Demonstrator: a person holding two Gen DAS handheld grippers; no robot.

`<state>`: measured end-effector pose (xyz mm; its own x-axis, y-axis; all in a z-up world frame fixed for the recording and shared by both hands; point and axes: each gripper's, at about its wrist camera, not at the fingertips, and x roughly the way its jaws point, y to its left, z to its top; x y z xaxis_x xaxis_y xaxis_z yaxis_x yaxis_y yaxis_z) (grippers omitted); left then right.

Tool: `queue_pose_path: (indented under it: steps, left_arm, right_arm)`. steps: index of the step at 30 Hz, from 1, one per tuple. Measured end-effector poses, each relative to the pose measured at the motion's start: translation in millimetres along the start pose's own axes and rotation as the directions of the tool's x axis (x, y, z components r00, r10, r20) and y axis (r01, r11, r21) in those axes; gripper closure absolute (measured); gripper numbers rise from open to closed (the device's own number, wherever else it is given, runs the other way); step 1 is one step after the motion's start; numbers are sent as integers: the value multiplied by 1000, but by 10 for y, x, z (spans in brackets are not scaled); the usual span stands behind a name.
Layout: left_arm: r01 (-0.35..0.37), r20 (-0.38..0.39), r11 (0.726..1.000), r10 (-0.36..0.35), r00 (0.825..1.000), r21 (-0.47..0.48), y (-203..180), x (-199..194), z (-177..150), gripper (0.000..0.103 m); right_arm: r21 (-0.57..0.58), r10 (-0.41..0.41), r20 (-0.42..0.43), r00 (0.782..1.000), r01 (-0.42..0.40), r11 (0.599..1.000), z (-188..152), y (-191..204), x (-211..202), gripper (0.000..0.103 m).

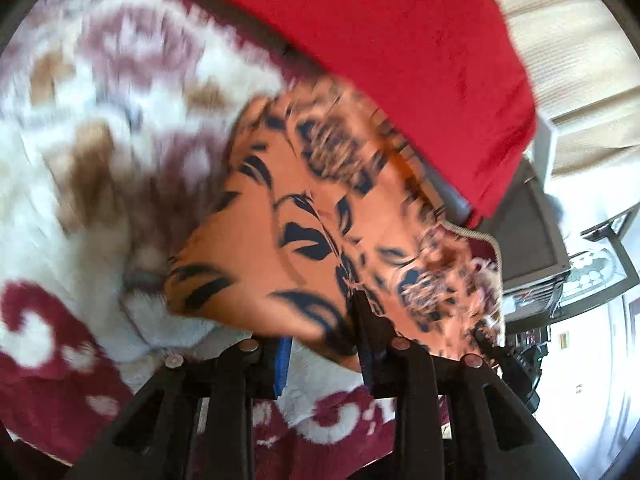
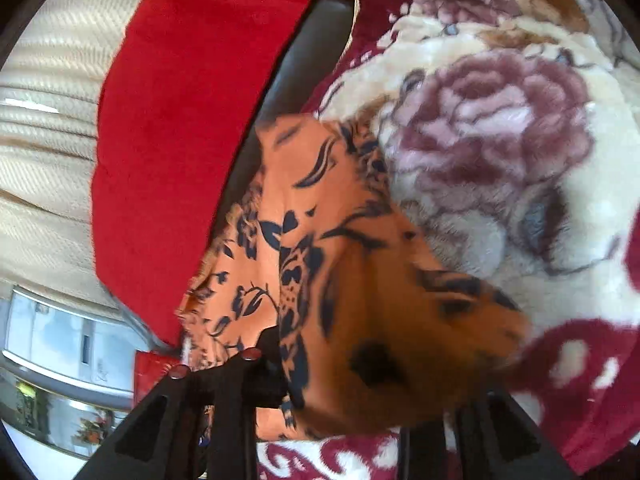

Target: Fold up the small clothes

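An orange cloth with a dark floral print (image 1: 304,216) hangs in front of my left gripper (image 1: 320,352), above a plush rose-patterned blanket (image 1: 100,128). Its lower edge drapes over the fingers and hides the tips, so I cannot tell the grip. In the right wrist view the same orange cloth (image 2: 340,280) covers my right gripper (image 2: 360,392); the black left finger (image 2: 264,364) shows at the cloth's edge, the other is hidden. The cloth is lifted and bunched, with a fold running down its middle.
A red cloth (image 1: 400,60) lies at the blanket's far edge, also in the right wrist view (image 2: 172,140). The blanket (image 2: 500,160) covers the work surface. A cream ribbed fabric (image 2: 44,140) and a glass cabinet (image 1: 580,280) lie beyond.
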<state>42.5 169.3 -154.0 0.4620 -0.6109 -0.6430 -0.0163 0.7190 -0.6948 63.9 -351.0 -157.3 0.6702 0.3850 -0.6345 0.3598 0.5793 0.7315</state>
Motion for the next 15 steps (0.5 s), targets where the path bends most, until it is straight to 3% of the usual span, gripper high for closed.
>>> queue_pose_path:
  steps: [1, 2, 5, 8, 11, 13, 15]
  left_arm:
    - [-8, 18, 999, 8, 1000, 32, -89, -85, 2, 72]
    - [-27, 37, 997, 24, 999, 73, -182, -149, 7, 72]
    - [-148, 108, 967, 127, 986, 206, -395, -252, 36, 72]
    - [-182, 112, 961, 162, 981, 210, -420, -303, 116, 72]
    - [-252, 175, 947, 219, 960, 201, -440, -350, 131, 72]
    - [-349, 283, 915, 286, 915, 204, -487, -491, 120, 70]
    - [-467, 424, 858, 350, 835, 212, -593, -632, 125, 64]
  right_arm:
    - [-4, -6, 6, 1000, 6, 1000, -5, 19, -16, 46]
    - [0, -5, 7, 1000, 5, 1000, -21, 23, -28, 41]
    - [-24, -58, -25, 998, 58, 998, -71, 52, -11, 39]
    - [-101, -107, -54, 993, 102, 990, -228, 54, -173, 39]
    - [-217, -106, -40, 994, 95, 972, -359, 23, -466, 39]
    - [-287, -88, -17, 996, 80, 955, -359, 67, -560, 40]
    - [-333, -16, 3, 1000, 16, 943, -355, 232, -620, 40]
